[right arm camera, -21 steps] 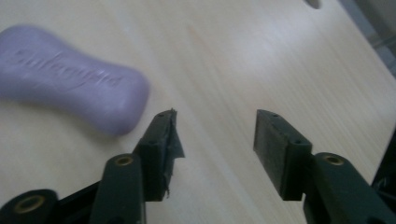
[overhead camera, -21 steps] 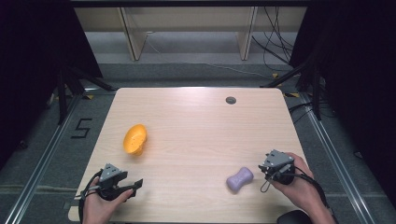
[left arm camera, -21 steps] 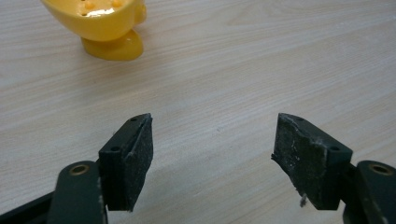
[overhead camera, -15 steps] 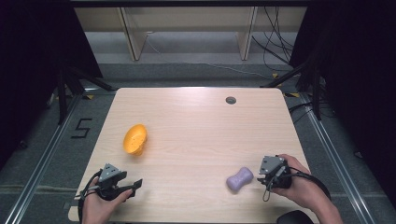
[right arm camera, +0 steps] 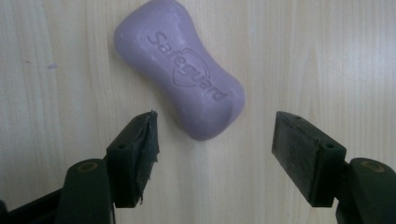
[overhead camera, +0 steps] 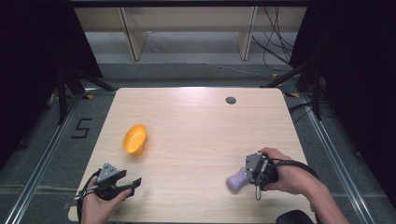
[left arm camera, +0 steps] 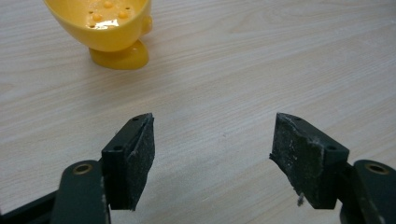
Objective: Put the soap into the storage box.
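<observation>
Purple Safeguard soap bar (right arm camera: 180, 86) lies near-right on the desk (overhead camera: 196, 126), just ahead of the spread right tongs (right arm camera: 215, 158), seemingly lined up to pinch it; left tongs (left arm camera: 212, 158) rest spread, idle.

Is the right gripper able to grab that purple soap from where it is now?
Probably yes. The right gripper sits right next to the soap, jaws open. The bar lies flat on the table just ahead of the open jaws, nothing between them. It lies aslant, so a small turn or push forward may help.
</observation>
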Demonstrator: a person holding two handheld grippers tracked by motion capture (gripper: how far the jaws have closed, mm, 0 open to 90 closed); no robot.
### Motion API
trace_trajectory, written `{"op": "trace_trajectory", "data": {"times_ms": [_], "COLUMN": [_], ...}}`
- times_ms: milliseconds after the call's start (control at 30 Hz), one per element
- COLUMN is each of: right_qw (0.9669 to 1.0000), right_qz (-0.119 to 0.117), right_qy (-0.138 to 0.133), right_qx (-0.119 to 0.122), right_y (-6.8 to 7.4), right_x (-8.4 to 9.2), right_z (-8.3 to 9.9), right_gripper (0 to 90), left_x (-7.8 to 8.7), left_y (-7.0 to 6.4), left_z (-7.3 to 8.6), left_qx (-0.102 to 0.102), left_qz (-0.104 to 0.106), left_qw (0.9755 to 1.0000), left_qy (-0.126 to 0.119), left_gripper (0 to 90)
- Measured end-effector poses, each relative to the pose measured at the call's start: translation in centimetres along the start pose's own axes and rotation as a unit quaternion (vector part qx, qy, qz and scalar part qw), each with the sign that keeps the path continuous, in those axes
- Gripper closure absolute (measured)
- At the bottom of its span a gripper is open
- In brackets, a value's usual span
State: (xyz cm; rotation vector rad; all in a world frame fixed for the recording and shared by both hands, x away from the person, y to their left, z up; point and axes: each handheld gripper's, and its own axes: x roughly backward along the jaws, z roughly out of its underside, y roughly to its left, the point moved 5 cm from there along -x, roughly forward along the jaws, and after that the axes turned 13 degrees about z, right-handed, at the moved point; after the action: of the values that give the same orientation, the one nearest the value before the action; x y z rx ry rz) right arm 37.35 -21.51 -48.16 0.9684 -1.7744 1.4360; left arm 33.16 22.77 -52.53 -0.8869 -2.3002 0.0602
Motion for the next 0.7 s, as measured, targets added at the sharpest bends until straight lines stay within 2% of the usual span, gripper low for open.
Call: {"op": "trace_trajectory", "data": {"times_ms": [33,67,100,133,167,200,233,267,300,333,367,400,433,500,533,567,600,633,667,700], "right_qw": [0.9997,0.9999,0.9999,0.9998,0.9998,0.9991,0.9985,0.9992,0.9976,0.9987,0.9972,0.9982,0.9977,0.9976,0.9966,0.997,0.9961,0.9963,0.9949,0.9949], "right_qz": [-0.006,-0.005,-0.01,-0.01,-0.013,-0.015,-0.018,-0.021,-0.026,-0.027,-0.032,-0.038,-0.036,-0.036,-0.041,-0.037,-0.044,-0.041,-0.044,-0.044], "right_qy": [0.012,0.003,-0.004,0.0,0.016,-0.006,-0.01,0.003,-0.01,0.003,-0.01,0.004,0.008,0.009,0.0,0.012,0.001,0.012,0.004,0.004], "right_qx": [-0.02,0.01,0.012,0.014,0.003,0.04,0.051,0.034,0.064,0.044,0.067,0.046,0.056,0.059,0.071,0.067,0.077,0.074,0.09,0.09], "right_y": [0.2,-0.1,-0.2,-0.2,0.0,-0.5,-0.4,-0.1,-0.3,0.0,-0.1,0.3,0.2,0.3,0.3,0.4,0.4,0.5,0.4,0.4], "right_x": [0.1,-0.1,-0.3,-0.4,-0.3,-0.7,-1.0,-0.9,-1.2,-1.2,-1.5,-1.5,-1.6,-1.7,-1.9,-1.8,-2.0,-1.9,-2.1,-2.1], "right_z": [-0.2,-0.4,-0.6,-0.8,-0.9,-1.3,-1.6,-1.6,-1.9,-1.9,-2.2,-2.2,-2.1,-2.2,-2.4,-2.3,-2.6,-2.5,-2.7,-2.7], "right_gripper": [32.3,32.3,32.2,32.2,32.2,32.2,32.2,32.1,32.1,32.1,32.0,31.8,31.7,31.8,31.7,31.7,31.6,31.6,31.6,31.6], "left_x": [0.0,0.0,0.0,0.0,0.0,0.0,0.0,0.1,0.0,0.0,0.0,0.0,0.0,0.0,-0.1,-0.1,-0.1,-0.1,-0.1,-0.1], "left_y": [0.0,0.0,0.0,0.1,0.1,0.0,0.0,0.0,0.0,0.0,0.0,0.0,0.0,0.0,-0.1,-0.1,-0.1,-0.1,-0.1,-0.1], "left_z": [0.0,0.1,0.1,0.0,0.0,0.0,0.0,0.0,0.1,0.1,0.1,0.0,0.0,0.0,0.1,0.1,0.1,0.1,0.0,0.0], "left_qx": [0.0,0.006,0.01,0.003,0.003,0.005,0.005,0.003,0.006,0.005,0.005,0.0,-0.001,-0.002,0.004,0.004,0.002,0.0,-0.008,-0.008], "left_qz": [-0.003,-0.002,-0.002,0.0,0.0,-0.001,-0.001,-0.003,-0.002,0.0,0.0,-0.002,0.001,0.001,0.001,0.001,0.001,-0.005,-0.001,-0.001], "left_qw": [1.0,1.0,0.9999,1.0,1.0,1.0,1.0,1.0,1.0,1.0,1.0,1.0,1.0,1.0,1.0,1.0,1.0,1.0,1.0,1.0], "left_qy": [0.0,-0.001,-0.005,-0.005,-0.005,-0.006,-0.005,-0.002,-0.003,-0.003,-0.003,-0.003,-0.002,-0.003,-0.003,-0.003,-0.001,0.0,-0.001,-0.001], "left_gripper": [29.3,29.3,29.2,29.2,29.2,29.2,29.2,29.2,29.2,29.2,29.2,29.1,29.1,29.0,28.9,28.9,28.7,28.6,28.5,28.5]}}
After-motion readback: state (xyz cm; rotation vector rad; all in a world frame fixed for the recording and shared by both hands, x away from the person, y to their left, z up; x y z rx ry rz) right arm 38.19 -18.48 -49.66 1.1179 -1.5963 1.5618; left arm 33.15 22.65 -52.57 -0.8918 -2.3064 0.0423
